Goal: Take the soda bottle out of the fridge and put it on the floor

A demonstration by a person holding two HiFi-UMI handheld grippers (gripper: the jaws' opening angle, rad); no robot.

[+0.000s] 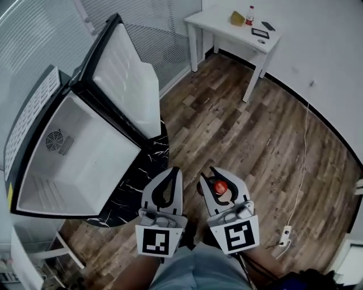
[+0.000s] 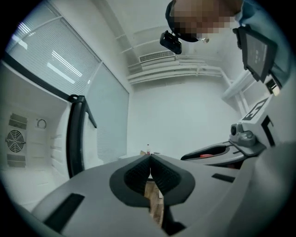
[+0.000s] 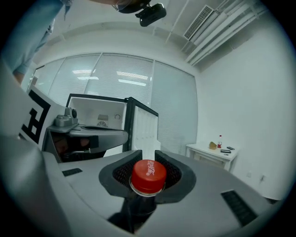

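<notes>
My right gripper (image 1: 214, 177) is shut on the neck of a dark soda bottle (image 3: 138, 203) with a red cap (image 3: 148, 175); the cap (image 1: 219, 186) shows between the jaws in the head view, above the wooden floor (image 1: 255, 141). The bottle's body hangs below the jaws, mostly hidden. Close on its left, my left gripper (image 1: 170, 177) is shut with nothing in it; its pads (image 2: 138, 173) meet. The fridge (image 1: 74, 153) stands to the left with its door (image 1: 122, 79) swung wide and its white inside bare.
A white table (image 1: 227, 25) in the far corner carries a small red-capped bottle (image 1: 250, 15), a yellow bag and dark flat items. A cable and power strip (image 1: 282, 238) lie on the floor at right. The fridge rests on a black marbled slab (image 1: 142, 170).
</notes>
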